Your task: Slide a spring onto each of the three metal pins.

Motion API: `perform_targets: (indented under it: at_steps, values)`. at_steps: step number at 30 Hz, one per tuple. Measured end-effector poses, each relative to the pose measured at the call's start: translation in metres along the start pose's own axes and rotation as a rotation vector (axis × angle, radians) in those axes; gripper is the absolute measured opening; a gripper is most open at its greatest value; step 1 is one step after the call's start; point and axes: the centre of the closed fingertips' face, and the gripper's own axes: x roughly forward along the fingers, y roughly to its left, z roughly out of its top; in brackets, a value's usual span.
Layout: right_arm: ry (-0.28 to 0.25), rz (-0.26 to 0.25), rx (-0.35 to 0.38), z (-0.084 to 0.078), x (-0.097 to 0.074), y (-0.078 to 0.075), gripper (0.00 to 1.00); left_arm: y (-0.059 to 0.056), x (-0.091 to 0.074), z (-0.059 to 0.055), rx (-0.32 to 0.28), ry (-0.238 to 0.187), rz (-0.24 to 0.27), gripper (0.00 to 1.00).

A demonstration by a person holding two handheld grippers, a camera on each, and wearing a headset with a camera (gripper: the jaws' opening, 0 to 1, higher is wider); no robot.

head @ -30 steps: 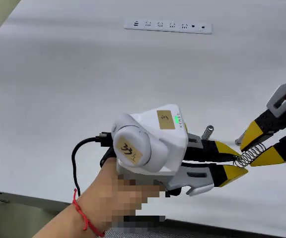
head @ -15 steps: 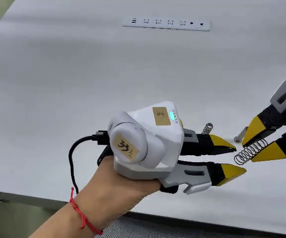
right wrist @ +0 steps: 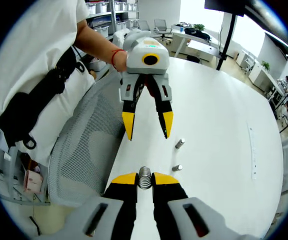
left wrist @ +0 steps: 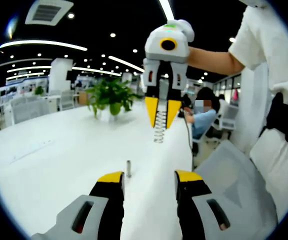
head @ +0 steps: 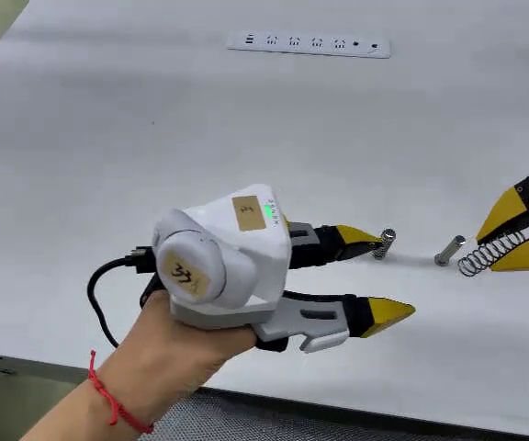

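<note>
In the lower centre of the head view, the left gripper (head: 395, 274) has its jaws wide apart, with nothing between them. At the right edge, the right gripper (head: 508, 250) clamps a spring (head: 485, 254). On the white table (head: 154, 138), a metal pin (head: 385, 243) is just beside the left gripper's upper tip, and a second pin (head: 449, 249) is near the spring.

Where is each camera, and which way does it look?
Head view: on the person's head, looking down at the table; a hand holds the left gripper.
Left gripper view: on the left gripper, facing the right gripper and its spring; own jaws at bottom.
Right gripper view: on the right gripper, facing the left gripper; own jaws at bottom.
Shared: both gripper views show a pin.
</note>
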Motion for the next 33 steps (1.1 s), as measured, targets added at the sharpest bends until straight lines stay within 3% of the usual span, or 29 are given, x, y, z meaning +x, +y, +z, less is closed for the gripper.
perform_targets:
  at_steps: [6,16,22,25,33]
  values:
    - [0.019,-0.055,0.041,-0.014,-0.008,-0.013,0.12,0.016,-0.013,-0.007,0.009,0.017,0.056,0.50]
    - [0.092,-0.118,0.103,-0.043,-0.005,-0.039,0.12,0.035,-0.030,-0.021,0.049,0.063,0.128,0.63]
    - [0.139,-0.131,0.122,-0.059,0.006,-0.054,0.12,0.044,-0.038,-0.025,0.040,0.064,0.155,0.72]
    - [0.152,-0.129,0.128,-0.063,0.012,-0.057,0.12,0.048,-0.040,-0.025,0.044,0.049,0.170,0.80]
    - [0.192,-0.122,0.132,-0.078,0.032,-0.066,0.12,0.052,-0.042,-0.033,0.038,0.065,0.174,0.93]
